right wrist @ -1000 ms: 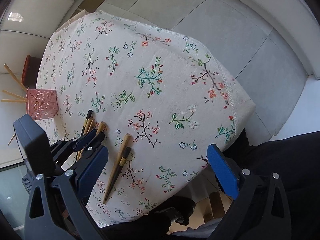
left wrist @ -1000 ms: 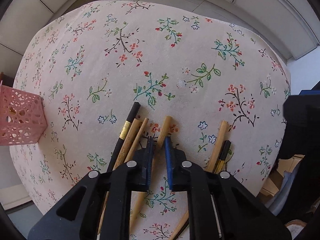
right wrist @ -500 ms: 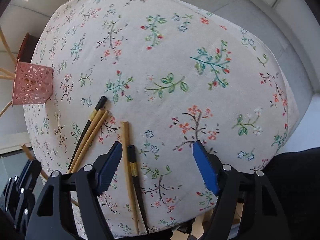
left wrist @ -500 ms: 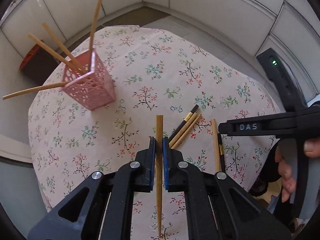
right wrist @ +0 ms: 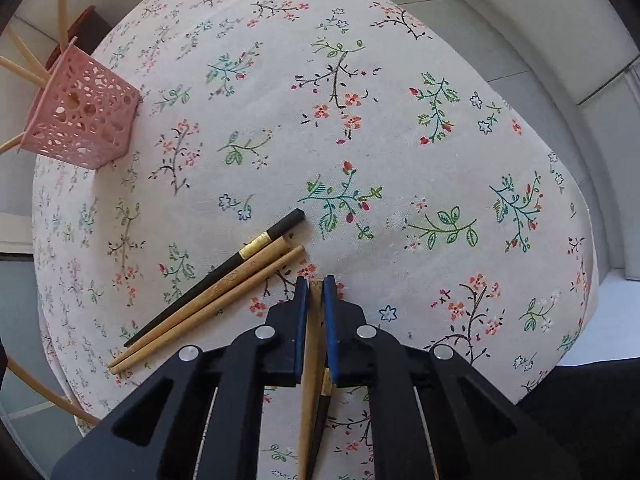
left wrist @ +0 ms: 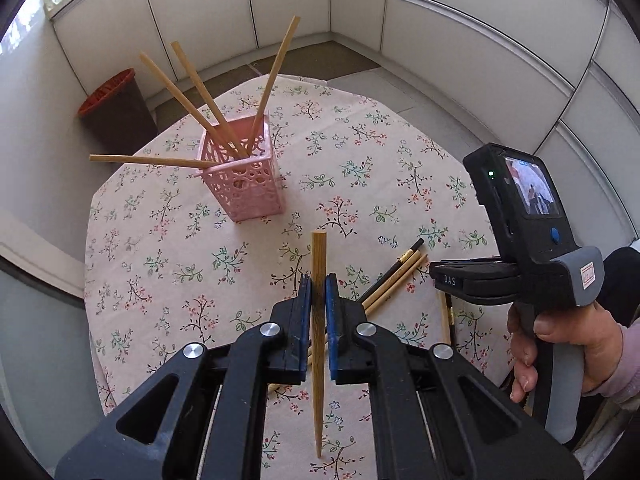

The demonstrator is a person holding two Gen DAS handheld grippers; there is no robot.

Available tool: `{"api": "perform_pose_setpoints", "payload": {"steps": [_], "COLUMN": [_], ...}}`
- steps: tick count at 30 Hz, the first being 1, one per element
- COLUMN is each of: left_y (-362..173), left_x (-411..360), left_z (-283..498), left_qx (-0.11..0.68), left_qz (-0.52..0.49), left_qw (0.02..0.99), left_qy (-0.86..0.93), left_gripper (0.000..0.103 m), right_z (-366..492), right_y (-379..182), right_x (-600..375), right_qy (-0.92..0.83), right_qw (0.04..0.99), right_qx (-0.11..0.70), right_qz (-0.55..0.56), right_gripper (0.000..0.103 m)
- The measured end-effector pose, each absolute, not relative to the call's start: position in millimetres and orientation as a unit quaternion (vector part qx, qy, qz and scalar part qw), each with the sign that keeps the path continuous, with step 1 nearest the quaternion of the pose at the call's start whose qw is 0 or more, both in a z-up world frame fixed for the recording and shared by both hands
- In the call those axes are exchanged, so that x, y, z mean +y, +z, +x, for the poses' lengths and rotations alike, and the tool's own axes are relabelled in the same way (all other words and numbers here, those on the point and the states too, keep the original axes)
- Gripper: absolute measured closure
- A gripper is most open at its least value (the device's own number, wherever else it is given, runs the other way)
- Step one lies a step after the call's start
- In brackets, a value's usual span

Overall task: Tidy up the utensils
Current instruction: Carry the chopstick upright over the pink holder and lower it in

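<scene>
My left gripper (left wrist: 319, 280) is shut on a wooden chopstick (left wrist: 319, 252), held up off the table and pointing towards the pink lattice holder (left wrist: 244, 176). Several wooden chopsticks stand splayed in that holder. My right gripper (right wrist: 316, 282) points down at the table, its jaws closing tight on another wooden chopstick (right wrist: 307, 412), with the pads pressing on it. A black chopstick (right wrist: 320, 420) lies right beside it under the jaws; whether it is gripped too is unclear. A black chopstick with a gold band and two wooden ones (right wrist: 224, 288) lie together on the cloth to the left.
The round table wears a floral cloth (right wrist: 400, 140) that drops off at the near and right edges. A person's hand (left wrist: 560, 344) holds the right gripper's handle. A dark bin with a red rim (left wrist: 116, 108) stands on the floor behind the holder (right wrist: 80, 116).
The left gripper has risen off the table with its chopstick and turned towards the holder. The right gripper moved over the pair of chopsticks and its wide-open jaws closed on the wooden one.
</scene>
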State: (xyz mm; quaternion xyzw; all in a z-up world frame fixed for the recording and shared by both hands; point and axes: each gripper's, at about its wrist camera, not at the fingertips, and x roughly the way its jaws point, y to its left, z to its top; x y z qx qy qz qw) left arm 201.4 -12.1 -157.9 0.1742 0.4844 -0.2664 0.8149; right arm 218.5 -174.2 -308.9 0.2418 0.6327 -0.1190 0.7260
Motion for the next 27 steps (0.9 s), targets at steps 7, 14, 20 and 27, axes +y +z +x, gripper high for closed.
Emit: {"api": "perform_pose_setpoints", "payload": {"steps": [7,14,20,27], "left_y": [-128.3,-105.1,-77.2,-24.1], "left_x": [-5.1,0.6,3.7,2.7], "left_z": [195.8,182.2,180.1,193.2], "left_qx": [0.458,0.438,0.428,0.392], "left_qz": [0.128,0.085,0.074,0.055], "left_qw": [0.839,0.862,0.874,0.895], "left_qy": [-0.263,-0.241,-0.217,-0.204], "left_gripper": [0.097,0.097,0.097,0.097], "right_z": [197.5,179.4,172.4,191.9], "right_y": [-235.1,-173.0,-113.7,-55.7], "right_x": [-181.0,-186.9,-194.3,-209.4], "right_qy": [-0.064,-0.017,0.014,0.027], "right_qw": [0.788,0.822,0.848,0.87], "right_qx": [0.564,0.522,0.485,0.442], "right_qz": [0.239,0.228,0.213,0.218], "right_gripper": [0.095,0.095,0.095,0.095]}}
